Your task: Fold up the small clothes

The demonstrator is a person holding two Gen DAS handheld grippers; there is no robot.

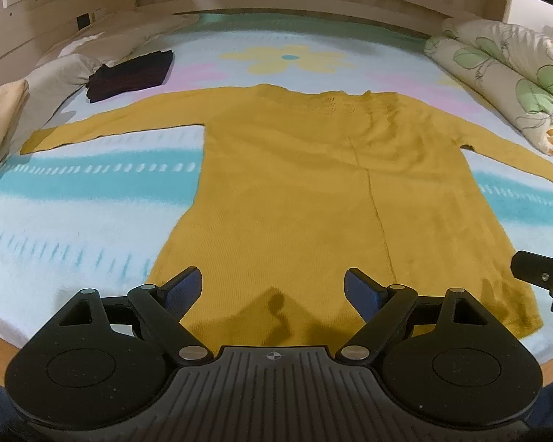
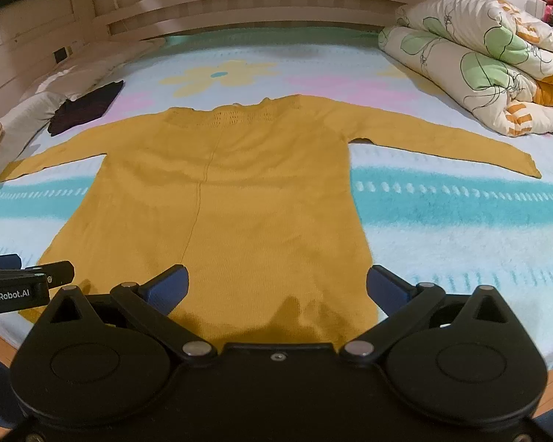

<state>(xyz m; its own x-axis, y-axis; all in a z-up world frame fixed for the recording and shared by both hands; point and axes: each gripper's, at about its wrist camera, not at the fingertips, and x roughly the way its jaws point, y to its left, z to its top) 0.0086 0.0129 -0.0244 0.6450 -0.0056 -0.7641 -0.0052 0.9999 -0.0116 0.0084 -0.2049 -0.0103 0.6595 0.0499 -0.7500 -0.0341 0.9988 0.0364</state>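
A bed (image 1: 92, 221) under a pastel flower-print blanket carries a mustard-yellow sweater (image 1: 313, 191), which lies flat and face down near the front edge, both sleeves stretched out to the sides and the hem nearest the cameras. A rolled floral quilt (image 2: 479, 62) sits at the far right of the bed, well apart from the sweater, and a dark folded garment (image 1: 132, 73) rests at the far left beside the pillows (image 1: 48, 73). Over the hem, the left gripper (image 1: 272, 291) hangs with its blue pads spread apart and nothing between them, while the right gripper (image 2: 276, 287) hovers just beside it, its jaws equally wide and empty, above the sweater's right hem corner. No fold appears to have begun. The risks from here look plain: the loose knit could bunch or stretch if a pad catches only the top layer, a sleeve could drag and twist when the body is lifted, and uneven pulls by the two hands would likely leave a crooked fold. The fuzzy blanket might also come up with the hem if a gripper bites too deep.
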